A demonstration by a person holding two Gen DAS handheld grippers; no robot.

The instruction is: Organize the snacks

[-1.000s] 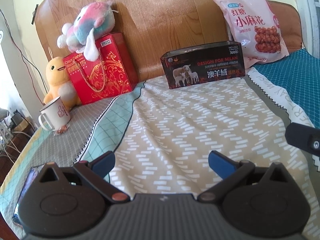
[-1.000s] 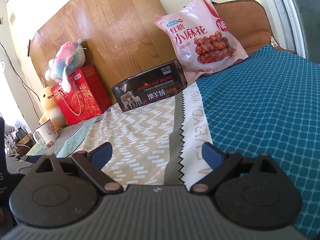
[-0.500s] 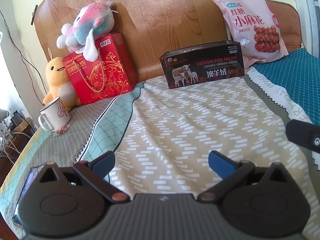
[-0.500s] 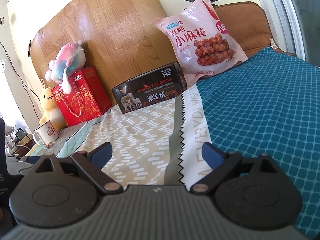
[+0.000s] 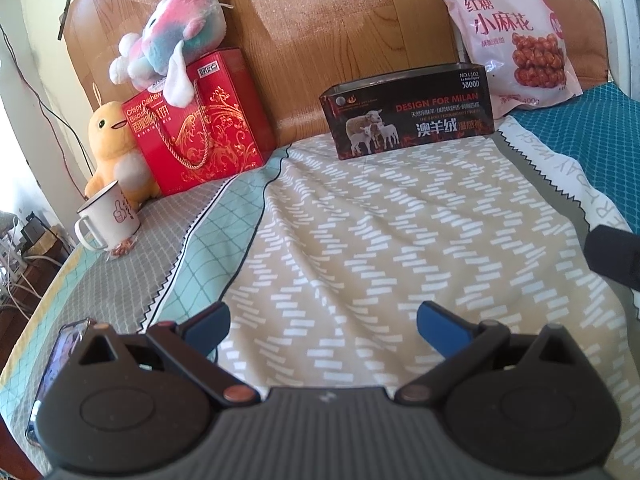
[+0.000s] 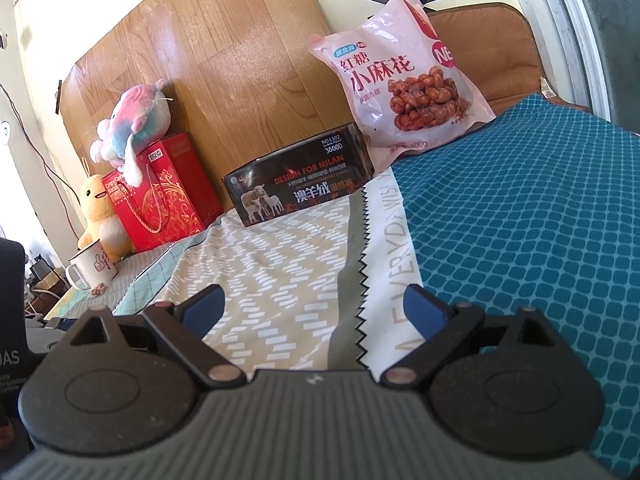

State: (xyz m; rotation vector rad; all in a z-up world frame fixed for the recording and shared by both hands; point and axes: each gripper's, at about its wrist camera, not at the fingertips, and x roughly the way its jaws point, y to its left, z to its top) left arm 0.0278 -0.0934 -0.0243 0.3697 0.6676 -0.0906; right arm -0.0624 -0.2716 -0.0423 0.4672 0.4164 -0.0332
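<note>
Nearest, the left gripper (image 5: 322, 322) hangs low over the bed (image 5: 360, 248), its jaws spread wide with nothing between them but the beige, dash-patterned bedspread. Likewise the right gripper (image 6: 314, 308) hovers with its jaws fully apart and empty, above the zigzag seam where the beige cloth meets a white lettered strip and a teal patterned cover (image 6: 520, 240). In the left wrist view a phone (image 5: 56, 364) lies flat at the bed's near left edge, just beside that gripper's body, and a dark part of the other gripper shows at the right edge.

Farther back on the left, a white mug (image 5: 108, 216) with a thumbs-up print stands on the grey part of the cloth, with a small wrapped snack (image 5: 122, 246) touching its base. Behind the mug sits a yellow plush duck (image 5: 110, 152), and next to it a red gift box (image 5: 200, 120) of cashew biscuits with a cord handle stands upright; a pink-and-blue plush toy (image 5: 176, 40) rests on top of it.

At the back middle, a black box (image 5: 412, 116) printed with sheep stands against the wooden headboard (image 5: 340, 20). To its right, a pink snack bag (image 6: 404, 88) leans upright against the headboard, well apart from both grippers.
</note>
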